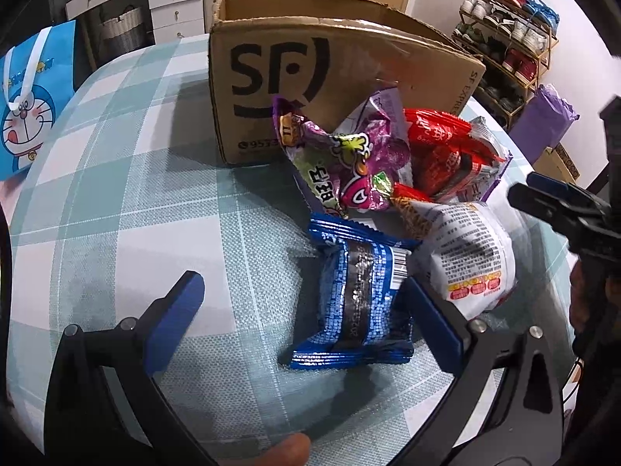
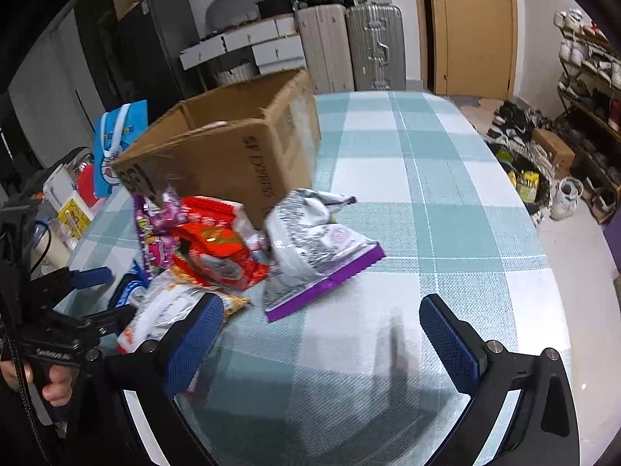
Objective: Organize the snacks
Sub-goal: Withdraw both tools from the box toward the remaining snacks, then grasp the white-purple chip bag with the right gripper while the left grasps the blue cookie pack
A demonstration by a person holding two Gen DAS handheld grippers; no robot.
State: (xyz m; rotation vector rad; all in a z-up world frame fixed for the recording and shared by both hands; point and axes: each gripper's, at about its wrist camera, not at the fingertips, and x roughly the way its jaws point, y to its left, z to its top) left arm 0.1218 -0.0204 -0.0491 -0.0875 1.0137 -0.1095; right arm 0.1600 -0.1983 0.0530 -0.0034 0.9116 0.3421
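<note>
Snacks in crinkly foil and plastic packets lie heaped on a table with a woven, teal-and-white checked tablecloth (image 1: 116,209), just in front of an open corrugated cardboard box (image 1: 310,77) printed with black letters. In the left wrist view, five packets can be counted: a glossy blue packet (image 1: 357,299) lying flat nearest the camera, a puffy white packet (image 1: 465,256) with dense print beside it, a crumpled purple packet (image 1: 341,163), a red packet (image 1: 446,151), and a silver-and-purple one mostly hidden behind them. The left gripper (image 1: 306,310) is spread wide and holds nothing; its two blue-padded fingers flank the blue packet, the right pad close beside the packet's edge. A blue paper gift bag (image 1: 35,101) with a cartoon cat stands at the table's far left.

In the right wrist view, the silver-and-purple packet (image 2: 314,248) lies a little apart from the pile, flat and wrinkled, near the box (image 2: 240,147) corner. The red packet (image 2: 217,248) tops the heap. The right gripper (image 2: 322,330) hangs wide open above bare cloth (image 2: 446,202), gripping nothing; its two pads carry a knurled blue texture.
</note>
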